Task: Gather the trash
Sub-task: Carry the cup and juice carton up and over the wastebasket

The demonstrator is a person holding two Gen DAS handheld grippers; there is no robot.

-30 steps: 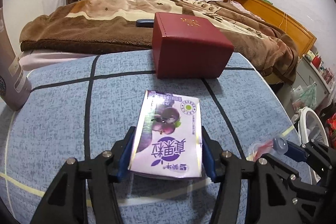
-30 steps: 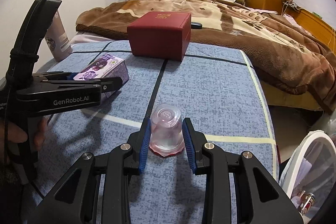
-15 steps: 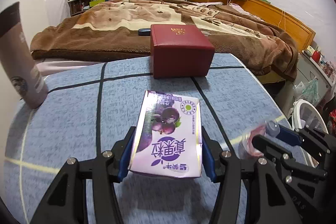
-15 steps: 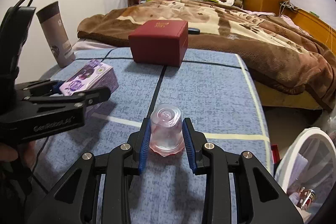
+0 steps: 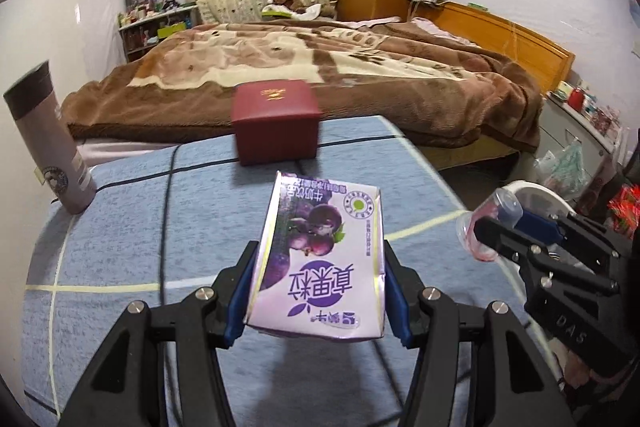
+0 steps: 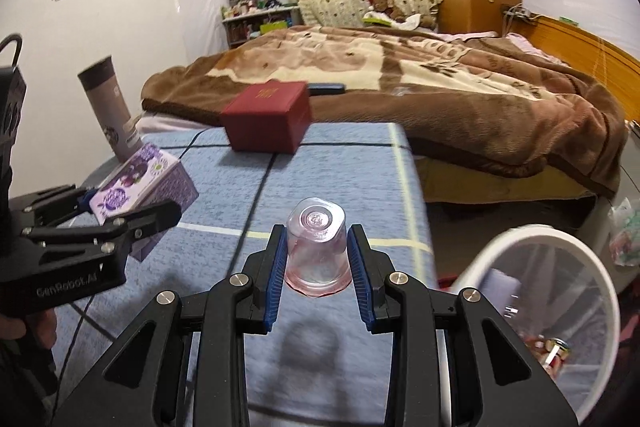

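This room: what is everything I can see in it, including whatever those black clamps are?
Carton: one, purple, held in the left tool above the table.
Cup: one, clear with pink residue, upside down, held in the right tool.
Box: one, dark red, far end of the table.
Tumbler: one, grey-brown, table's left edge.
Table: one, blue cloth with lines.
Bin: one, white, right of the table.
Bed: one, brown blanket, beyond the table.
Left tool: black, blue pads.
Right tool: black, blue pads.
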